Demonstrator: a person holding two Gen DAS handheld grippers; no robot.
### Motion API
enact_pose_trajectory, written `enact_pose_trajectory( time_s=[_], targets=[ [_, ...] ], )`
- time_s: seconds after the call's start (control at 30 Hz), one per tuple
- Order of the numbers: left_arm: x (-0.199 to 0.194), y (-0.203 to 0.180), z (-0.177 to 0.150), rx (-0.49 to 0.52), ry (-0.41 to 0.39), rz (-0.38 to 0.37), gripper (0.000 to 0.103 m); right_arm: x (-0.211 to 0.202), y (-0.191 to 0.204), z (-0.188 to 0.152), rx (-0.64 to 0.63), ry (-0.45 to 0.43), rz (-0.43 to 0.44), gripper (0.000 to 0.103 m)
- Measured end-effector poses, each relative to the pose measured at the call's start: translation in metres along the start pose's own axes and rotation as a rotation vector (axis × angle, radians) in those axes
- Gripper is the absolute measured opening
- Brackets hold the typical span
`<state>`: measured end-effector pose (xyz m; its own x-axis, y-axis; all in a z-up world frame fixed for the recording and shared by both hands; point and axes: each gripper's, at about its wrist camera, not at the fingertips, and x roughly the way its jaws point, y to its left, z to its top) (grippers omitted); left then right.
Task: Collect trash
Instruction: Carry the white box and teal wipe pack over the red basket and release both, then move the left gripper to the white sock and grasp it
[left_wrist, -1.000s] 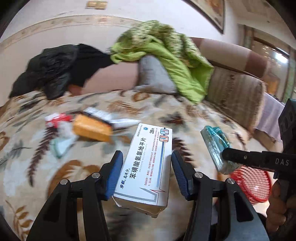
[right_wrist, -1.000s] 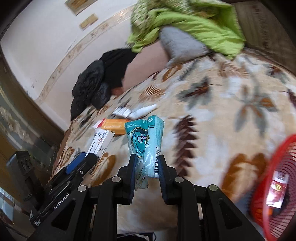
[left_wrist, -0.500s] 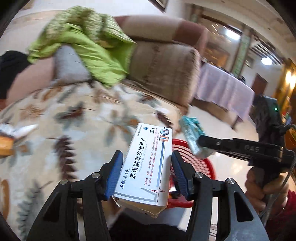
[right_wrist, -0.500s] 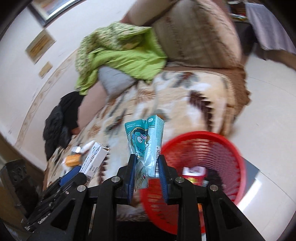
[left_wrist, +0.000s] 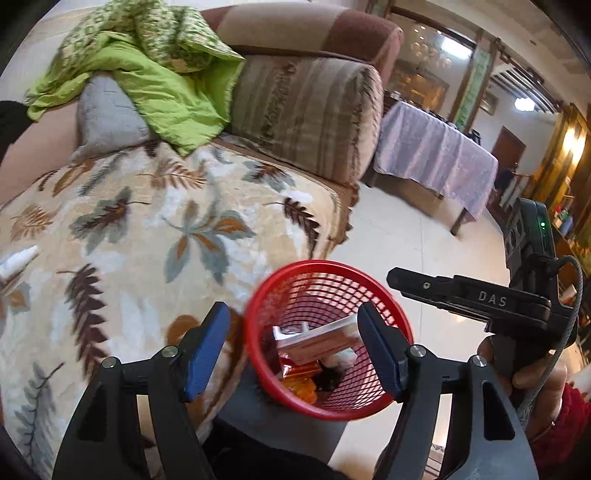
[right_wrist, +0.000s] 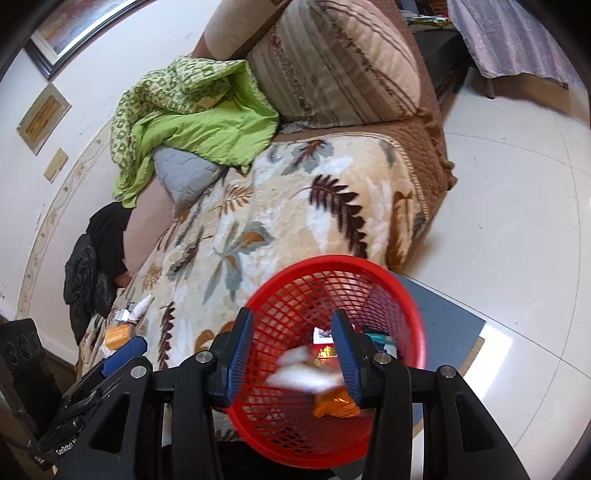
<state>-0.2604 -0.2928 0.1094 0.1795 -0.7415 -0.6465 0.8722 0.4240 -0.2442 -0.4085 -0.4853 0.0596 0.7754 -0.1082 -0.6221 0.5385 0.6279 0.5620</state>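
Observation:
A red mesh basket (left_wrist: 384, 306) stands on the floor beside the sofa; it also shows in the right wrist view (right_wrist: 406, 291). My left gripper (left_wrist: 295, 347) is open and empty above it. The white medicine box (left_wrist: 317, 338) lies blurred inside the basket, over orange wrappers (left_wrist: 301, 376). My right gripper (right_wrist: 293, 354) is open and empty over the basket. A blurred white piece (right_wrist: 301, 376) and the teal packet (right_wrist: 382, 341) are inside. More trash, an orange box (right_wrist: 118, 334) and white tubes (right_wrist: 142, 304), lies on the sofa's far end.
The sofa carries a leaf-patterned blanket (left_wrist: 147, 229), a green quilt (left_wrist: 155, 70), a grey pillow (left_wrist: 107, 114) and black clothing (right_wrist: 92, 266). A grey mat (right_wrist: 447, 314) lies under the basket on white tile. A table with a lilac cloth (left_wrist: 436, 155) stands behind.
Both grippers have opened. The medicine box left my left gripper and the teal packet left my right; both are now in the red basket. Both grippers moved closer over the basket.

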Motion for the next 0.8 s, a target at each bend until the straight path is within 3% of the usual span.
enact_pose_trajectory(
  time_s=[0.1,0.37,0.63,0.8],
  targets=[
    [-0.018,0.015,-0.006,-0.003,-0.027,0.075,0.075,0.008,0.023,-0.005,-0.039,0.024,0.038,0.052],
    [-0.066,0.065,-0.033,-0.039,-0.076,0.368,0.078,0.034,0.091,-0.031,-0.182,0.093,0.096,0.060],
    [-0.102,0.106,-0.054,-0.104,-0.118,0.493,0.078,0.052,0.153,-0.055,-0.315,0.132,0.120,0.061],
    [-0.121,0.122,-0.062,-0.138,-0.139,0.518,0.078,0.059,0.178,-0.070,-0.371,0.156,0.117,0.061]
  ],
)
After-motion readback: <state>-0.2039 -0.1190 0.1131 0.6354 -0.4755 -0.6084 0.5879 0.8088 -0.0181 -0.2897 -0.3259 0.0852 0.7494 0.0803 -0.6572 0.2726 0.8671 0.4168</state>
